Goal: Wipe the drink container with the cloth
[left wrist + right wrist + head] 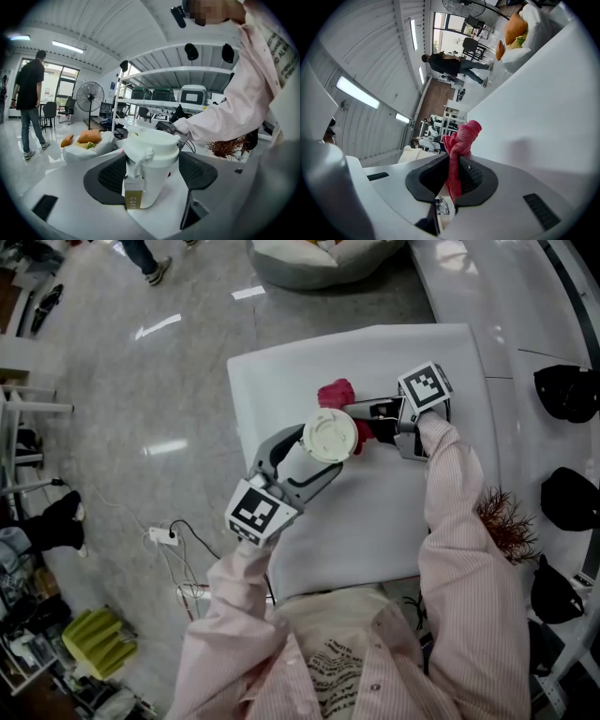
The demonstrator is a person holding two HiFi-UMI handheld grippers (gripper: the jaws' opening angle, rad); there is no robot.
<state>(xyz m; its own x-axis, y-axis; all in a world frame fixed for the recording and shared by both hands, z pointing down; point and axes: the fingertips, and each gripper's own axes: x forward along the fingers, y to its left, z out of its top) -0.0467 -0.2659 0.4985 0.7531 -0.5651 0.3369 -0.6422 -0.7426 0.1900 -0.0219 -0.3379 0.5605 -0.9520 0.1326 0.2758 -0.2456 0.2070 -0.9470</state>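
Observation:
A white drink container with a lid sits between the fingers of my left gripper, which is shut on it over the white table. In the left gripper view the cup fills the gap between both black pads, and a tag reading "COFFEE" hangs down its front. My right gripper is just right of the cup, shut on a red cloth. The cloth bunches out past the jaws and touches the cup's far side. In the right gripper view the cloth is pinched between the pads and sticks out ahead of my right gripper.
Black caps lie on the white bench to the right, and a dried plant is beside my right sleeve. A beanbag lies beyond the table. A power strip with cables is on the floor at left. A person walks far off.

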